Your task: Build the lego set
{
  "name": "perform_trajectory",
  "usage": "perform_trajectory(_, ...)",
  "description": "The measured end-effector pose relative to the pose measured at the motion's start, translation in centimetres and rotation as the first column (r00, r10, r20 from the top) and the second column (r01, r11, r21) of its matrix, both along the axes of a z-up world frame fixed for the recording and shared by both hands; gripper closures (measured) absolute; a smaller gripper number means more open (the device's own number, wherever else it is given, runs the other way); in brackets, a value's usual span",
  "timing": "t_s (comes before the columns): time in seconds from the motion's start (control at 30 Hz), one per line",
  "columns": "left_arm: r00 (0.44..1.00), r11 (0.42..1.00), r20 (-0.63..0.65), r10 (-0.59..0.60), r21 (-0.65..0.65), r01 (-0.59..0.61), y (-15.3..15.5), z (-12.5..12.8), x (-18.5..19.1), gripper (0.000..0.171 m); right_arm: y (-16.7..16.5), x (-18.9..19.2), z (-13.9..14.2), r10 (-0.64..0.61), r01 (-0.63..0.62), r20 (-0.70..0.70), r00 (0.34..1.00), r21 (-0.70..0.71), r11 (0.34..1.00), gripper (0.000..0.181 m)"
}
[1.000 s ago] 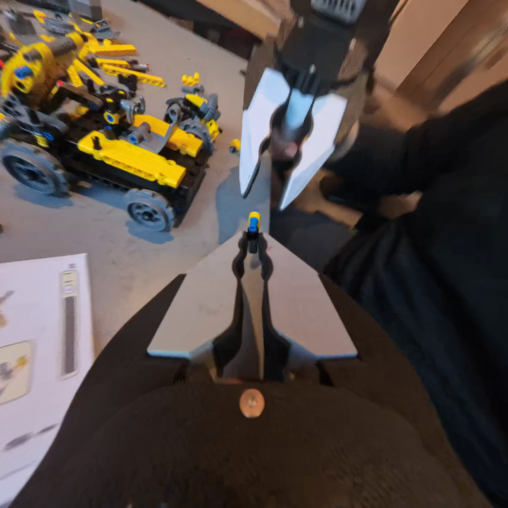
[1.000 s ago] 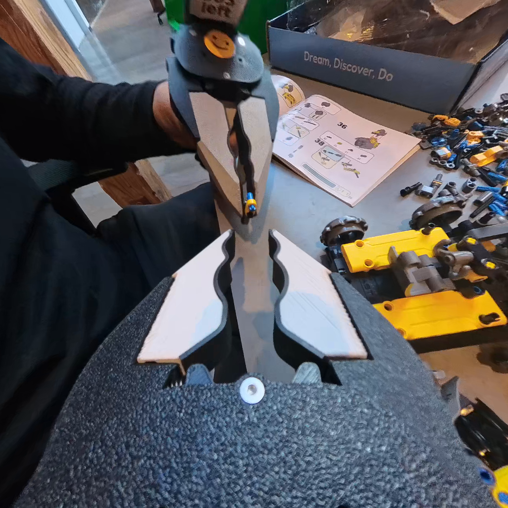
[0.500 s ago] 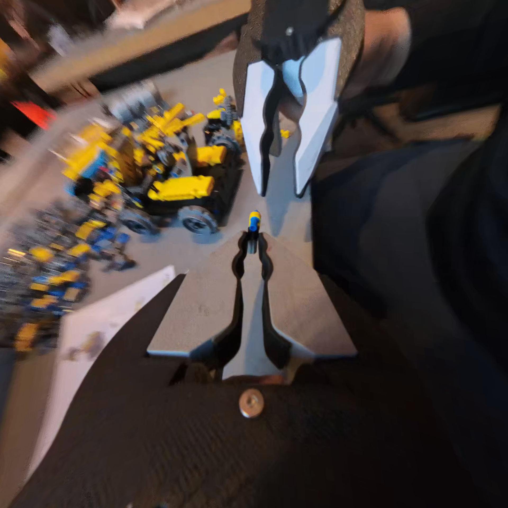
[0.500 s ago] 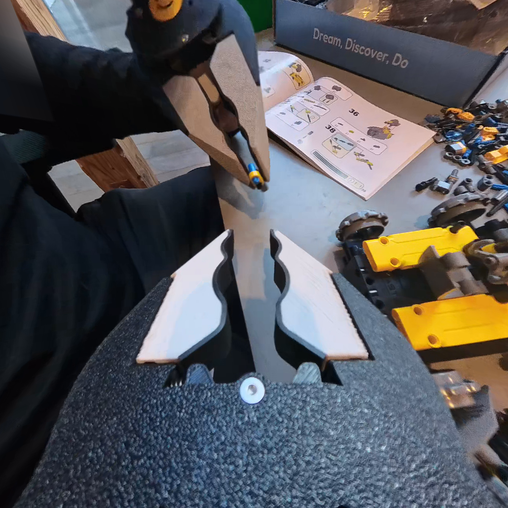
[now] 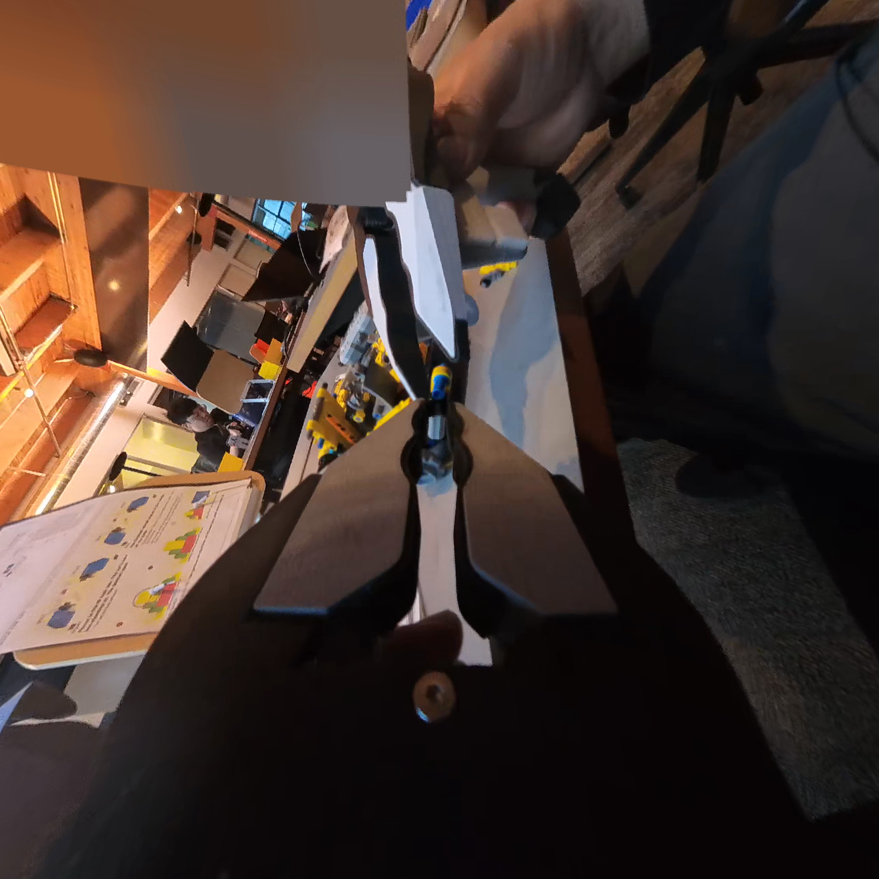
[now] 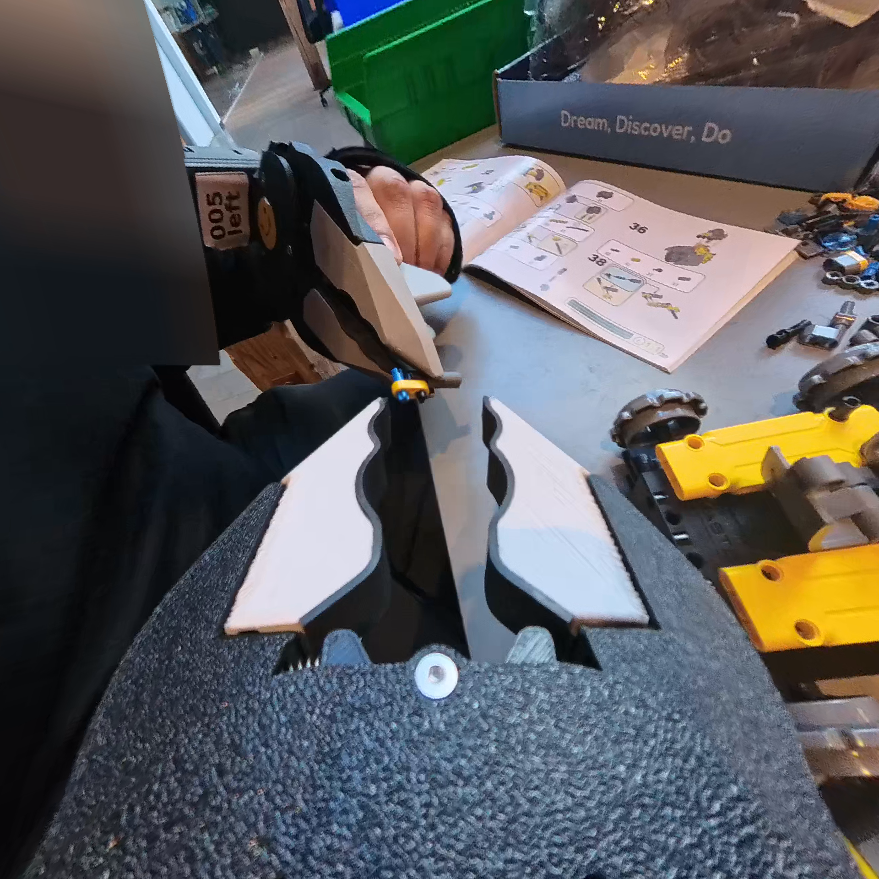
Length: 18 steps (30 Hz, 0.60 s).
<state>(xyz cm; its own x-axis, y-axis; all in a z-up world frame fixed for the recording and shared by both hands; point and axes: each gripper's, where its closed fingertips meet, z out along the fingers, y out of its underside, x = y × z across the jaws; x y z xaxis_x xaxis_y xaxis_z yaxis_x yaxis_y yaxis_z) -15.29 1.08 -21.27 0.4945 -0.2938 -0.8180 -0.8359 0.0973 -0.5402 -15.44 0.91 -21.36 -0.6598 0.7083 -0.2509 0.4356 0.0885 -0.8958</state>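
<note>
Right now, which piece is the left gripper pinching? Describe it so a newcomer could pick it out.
Start at the grey table with the open instruction booklet; at its near edge the left gripper points down. Its tips are shut on a tiny yellow-and-blue pin piece, held in the air. Unlike the loose parts by the yellow model, it touches neither table nor model.

Grey surface carries open instruction booklet at 12 o'clock, dark cardboard box behind it, loose small parts at 2 o'clock, yellow-and-black brick vehicle at 3 o'clock.
</note>
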Motion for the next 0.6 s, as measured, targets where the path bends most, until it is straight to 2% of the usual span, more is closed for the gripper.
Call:
perform_trajectory(0.2,0.997,0.995,0.008,-0.075,0.06,0.074,0.2,1.4,2.3,0.166,-1.3,1.7,1.6,0.077,-0.075,0.015,0.997,-0.104,0.992,0.146)
perform_trajectory(0.4,0.989,0.984,-0.019,-0.149,0.094,0.15,-0.1,2.4,4.6,0.166,-1.7,3.2,2.9,0.137,-0.112,0.063,0.989,-0.295,0.949,0.15)
perform_trajectory(0.53,0.984,0.979,-0.017,-0.175,0.101,0.175,-0.3,2.5,5.1,0.165,-1.8,3.5,3.0,0.13,-0.114,0.042,0.991,-0.27,0.956,0.156)
perform_trajectory(0.6,0.986,0.981,-0.003,-0.17,0.094,0.169,-0.2,2.3,4.8,0.165,-1.9,3.4,3.0,0.126,-0.117,0.024,0.992,-0.238,0.964,0.166)
